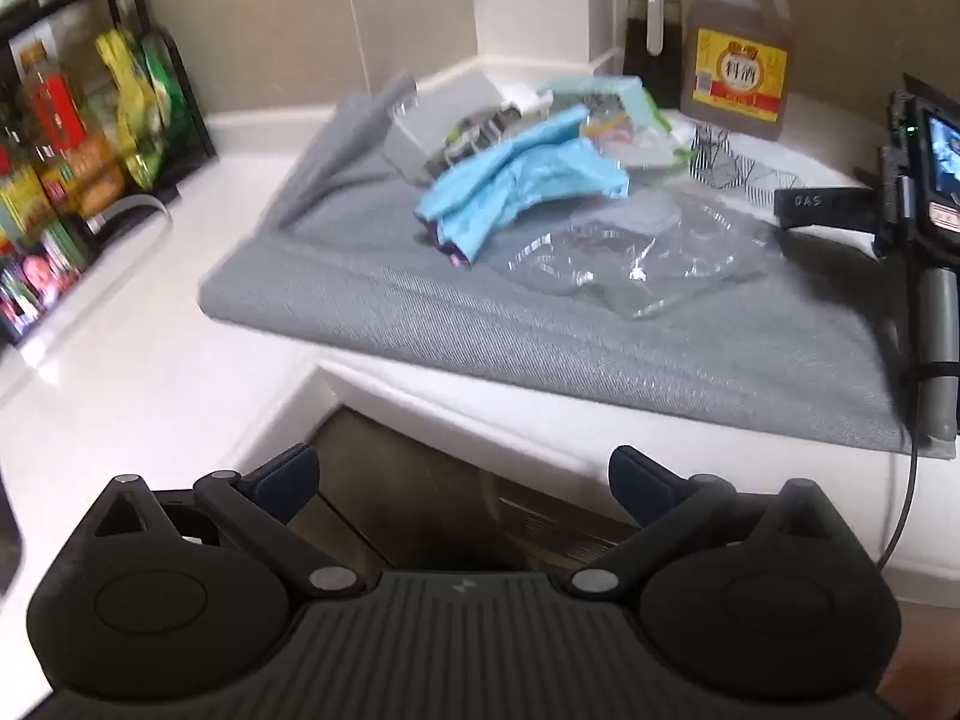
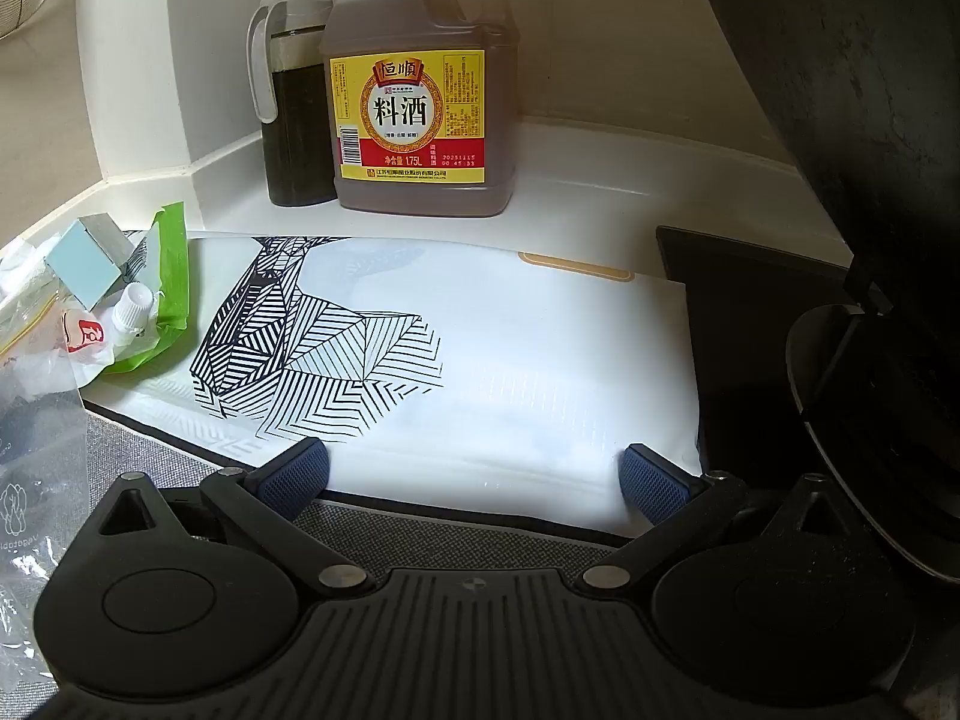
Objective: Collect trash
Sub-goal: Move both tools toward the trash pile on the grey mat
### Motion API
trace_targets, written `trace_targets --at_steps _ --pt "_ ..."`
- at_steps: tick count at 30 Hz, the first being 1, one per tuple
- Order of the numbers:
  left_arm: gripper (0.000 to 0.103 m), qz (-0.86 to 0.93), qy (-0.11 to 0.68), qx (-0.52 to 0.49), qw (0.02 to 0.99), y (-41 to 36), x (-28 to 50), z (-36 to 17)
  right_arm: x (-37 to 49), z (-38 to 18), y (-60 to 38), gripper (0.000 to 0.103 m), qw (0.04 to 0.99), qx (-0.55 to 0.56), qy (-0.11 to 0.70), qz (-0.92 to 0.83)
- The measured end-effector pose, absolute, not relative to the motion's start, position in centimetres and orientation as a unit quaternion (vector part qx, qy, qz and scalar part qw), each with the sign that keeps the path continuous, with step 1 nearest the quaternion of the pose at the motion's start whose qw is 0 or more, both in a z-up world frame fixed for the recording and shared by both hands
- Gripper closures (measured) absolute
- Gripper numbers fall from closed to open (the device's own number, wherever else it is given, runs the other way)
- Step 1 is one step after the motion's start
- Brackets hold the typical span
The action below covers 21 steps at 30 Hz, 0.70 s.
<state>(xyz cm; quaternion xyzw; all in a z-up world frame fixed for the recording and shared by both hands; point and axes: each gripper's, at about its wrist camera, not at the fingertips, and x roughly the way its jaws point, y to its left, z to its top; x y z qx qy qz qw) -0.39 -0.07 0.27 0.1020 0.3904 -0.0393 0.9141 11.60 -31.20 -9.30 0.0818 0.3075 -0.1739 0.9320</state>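
Observation:
A pile of trash lies on a grey cloth mat [image 1: 420, 300] on the white counter: a crumpled blue wrapper [image 1: 516, 192], a clear plastic bag [image 1: 642, 258], and boxes and packets [image 1: 576, 108] behind. My left gripper [image 1: 462, 480] is open and empty, off the counter's front edge, well short of the pile. My right gripper [image 2: 474, 474] is open and empty, low over a white bag with a black line pattern [image 2: 420, 348]. A green spouted pouch [image 2: 150, 324] and a small box [image 2: 90, 264] lie at its left.
A cooking wine jug [image 2: 420, 108] and a dark sauce dispenser [image 2: 294, 102] stand at the back wall. A black wok [image 2: 870, 210] stands on the stove at right. A black rack of snack packets [image 1: 78, 138] stands at far left. The right gripper's body [image 1: 924, 198] shows at the left view's right edge.

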Motion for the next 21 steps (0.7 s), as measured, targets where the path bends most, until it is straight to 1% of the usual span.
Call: trace_targets --at_steps 5,10,11,14,15,18,21 --pt "0.0 -0.031 0.368 0.102 0.924 0.5 -2.2 1.7 11.6 -9.3 -31.2 0.0 0.932 0.082 0.307 -0.174" --pt "0.0 -0.002 0.382 0.072 0.921 2.6 -3.2 1.9 11.6 -9.3 -31.2 0.0 0.932 0.082 0.307 -0.174" --pt "0.0 -0.003 0.374 0.053 0.926 2.7 -3.5 1.9 11.6 -9.3 -31.2 0.0 0.932 0.082 0.307 -0.174" --pt "0.0 0.001 0.37 0.048 0.928 3.2 -4.3 2.3 11.6 -9.3 -31.2 0.0 0.932 0.082 0.307 -0.174" --pt "0.0 -0.007 0.399 0.031 0.916 3.3 -3.9 2.6 11.6 -9.3 -31.2 0.0 0.932 0.081 0.307 -0.174" --pt "0.0 -0.003 0.392 0.03 0.92 3.3 -4.4 3.3 11.6 -9.3 -31.2 0.0 0.932 0.083 0.307 -0.174" --pt "0.0 -0.007 0.385 -0.005 0.923 3.9 -4.9 3.8 11.5 -8.9 -31.0 0.0 0.931 0.081 0.313 -0.169"
